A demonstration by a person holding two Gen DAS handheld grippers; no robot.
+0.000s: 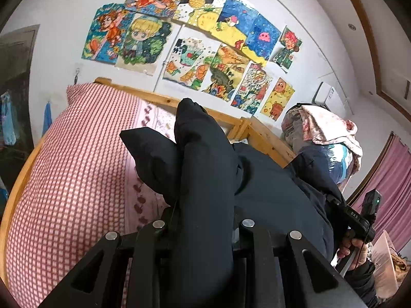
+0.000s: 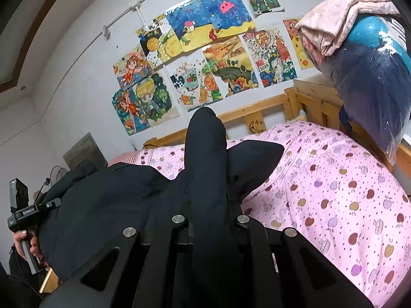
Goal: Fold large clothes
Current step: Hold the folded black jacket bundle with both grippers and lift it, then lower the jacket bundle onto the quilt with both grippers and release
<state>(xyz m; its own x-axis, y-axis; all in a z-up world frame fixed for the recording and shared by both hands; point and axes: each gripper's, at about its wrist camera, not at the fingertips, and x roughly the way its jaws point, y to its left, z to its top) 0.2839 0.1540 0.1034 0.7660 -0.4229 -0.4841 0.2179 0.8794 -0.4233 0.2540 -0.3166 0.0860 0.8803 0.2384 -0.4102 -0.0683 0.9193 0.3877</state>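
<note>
We are clamping the dark garment (image 1: 205,179) in both tools: the left hand-held gripper (image 1: 203,231) is pinching a bunched fold that is standing up between its fingers, and the right hand-held gripper (image 2: 208,220) is gripping another fold the same way. The rest of the garment is hanging and spreading between the two over the bed (image 2: 334,192), above its pink apple-print sheet (image 2: 346,179), with a red-checked quilt (image 1: 72,166) lying just beside it. Farther back, drawings (image 1: 195,43) are covering the white wall behind the wooden bed rail (image 2: 257,113).
</note>
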